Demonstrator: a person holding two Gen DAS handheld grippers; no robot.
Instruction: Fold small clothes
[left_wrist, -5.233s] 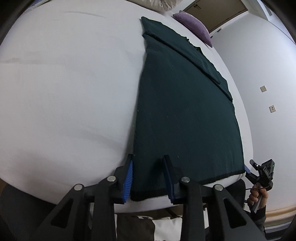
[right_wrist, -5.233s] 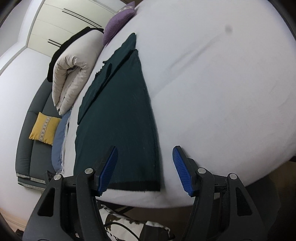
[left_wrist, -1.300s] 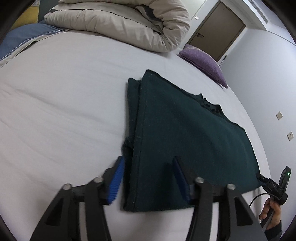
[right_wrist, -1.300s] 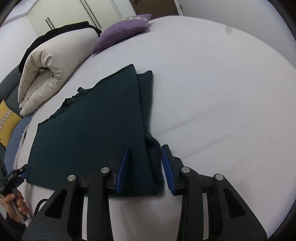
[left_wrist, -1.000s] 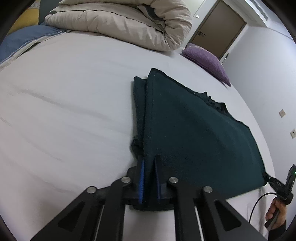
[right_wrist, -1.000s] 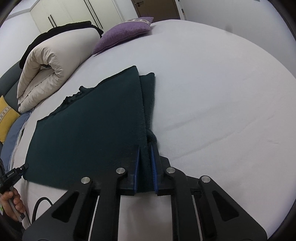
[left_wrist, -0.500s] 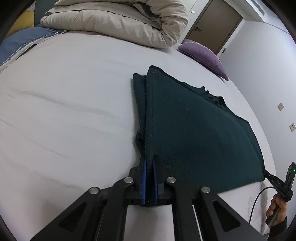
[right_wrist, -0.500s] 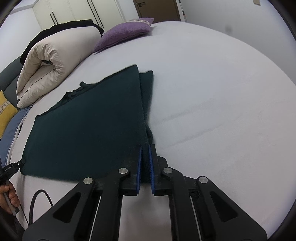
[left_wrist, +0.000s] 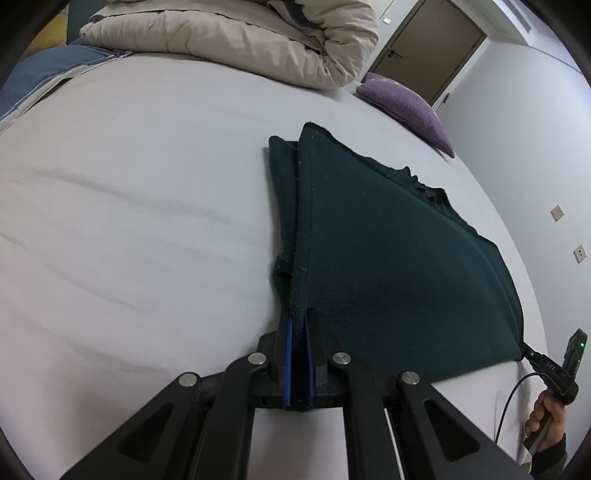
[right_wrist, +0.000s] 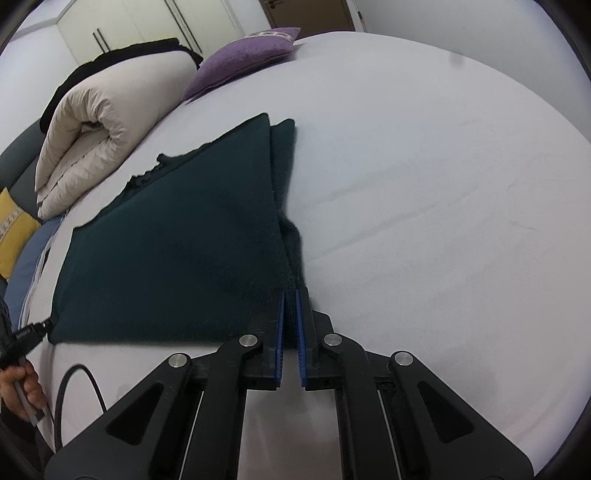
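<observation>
On the bed (left_wrist: 147, 221), the dark green garment (left_wrist: 388, 251) lies folded; left claw (left_wrist: 298, 325) and right claw (right_wrist: 290, 295) pinch its near corners, another fold likely left.

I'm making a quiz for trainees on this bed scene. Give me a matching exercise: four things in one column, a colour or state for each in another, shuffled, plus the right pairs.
Things:
1. sweater
2. cushion
3. duvet
4. left gripper

States:
A. purple
B. rolled up, beige
C. shut on a fabric corner
D. dark green, folded on the white bed sheet

Pairs: 1-D, 2-A, 3-B, 4-C
</observation>
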